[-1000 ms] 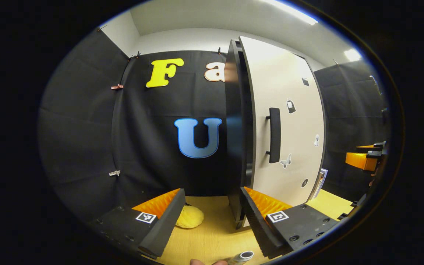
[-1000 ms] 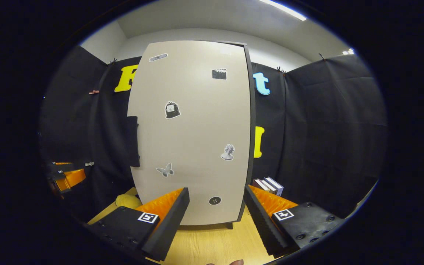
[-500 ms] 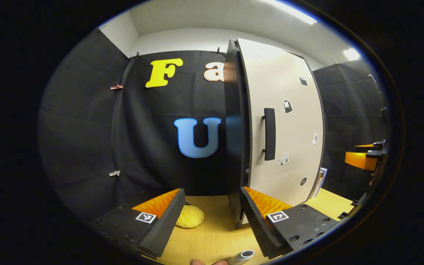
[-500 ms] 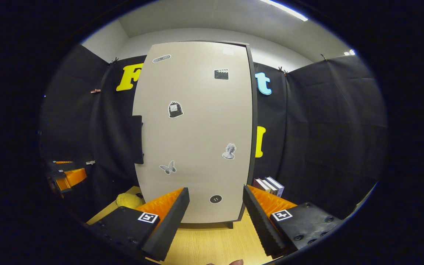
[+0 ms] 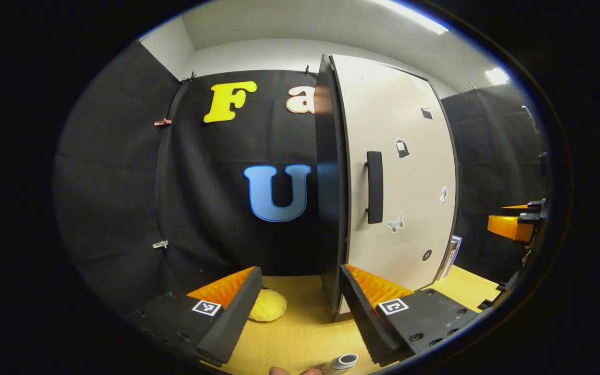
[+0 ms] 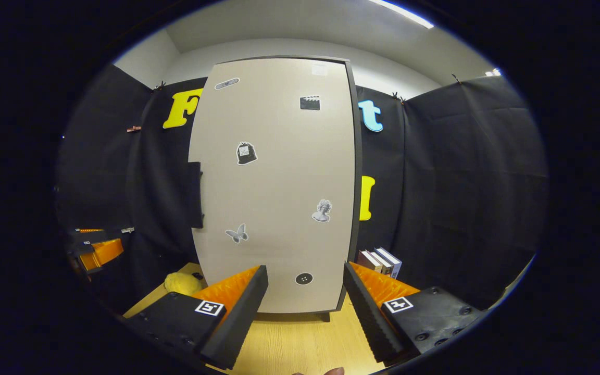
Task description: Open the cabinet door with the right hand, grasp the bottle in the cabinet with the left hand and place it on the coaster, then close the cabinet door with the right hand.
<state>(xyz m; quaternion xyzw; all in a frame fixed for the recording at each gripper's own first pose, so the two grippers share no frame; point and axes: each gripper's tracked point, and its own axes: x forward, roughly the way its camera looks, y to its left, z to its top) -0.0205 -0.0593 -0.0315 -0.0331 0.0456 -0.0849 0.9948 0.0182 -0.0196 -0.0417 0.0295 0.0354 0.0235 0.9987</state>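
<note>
Two grippers are up in front of the cabinet, and both have their fingers spread wide with nothing between them. In the left gripper view, the left gripper point(image 5: 297, 307) sits at the bottom of the frame over the yellow wooden table point(image 5: 300, 338), its orange-ribbed fingers apart. Just right of centre stands the cabinet door point(image 5: 399, 182), pale beige with small stickers, closed or very nearly so against the dark cabinet side point(image 5: 328, 182). Its black vertical handle point(image 5: 374, 187) sits near the door's left edge. A yellow sponge-like lump point(image 5: 267, 305) lies on the table at lower centre, just beyond the left finger. At the very bottom edge a bottle's open top point(image 5: 342, 362) peeks in beside a fingertip of the person's hand; I can't tell what it stands on. Far right, the right gripper point(image 5: 513, 224) shows as orange and black.

In the right gripper view the right gripper point(image 6: 302, 307) faces the door point(image 6: 279, 182) head-on, apart from it, released. Some books point(image 6: 380, 262) stand at lower right beside the cabinet.
</note>
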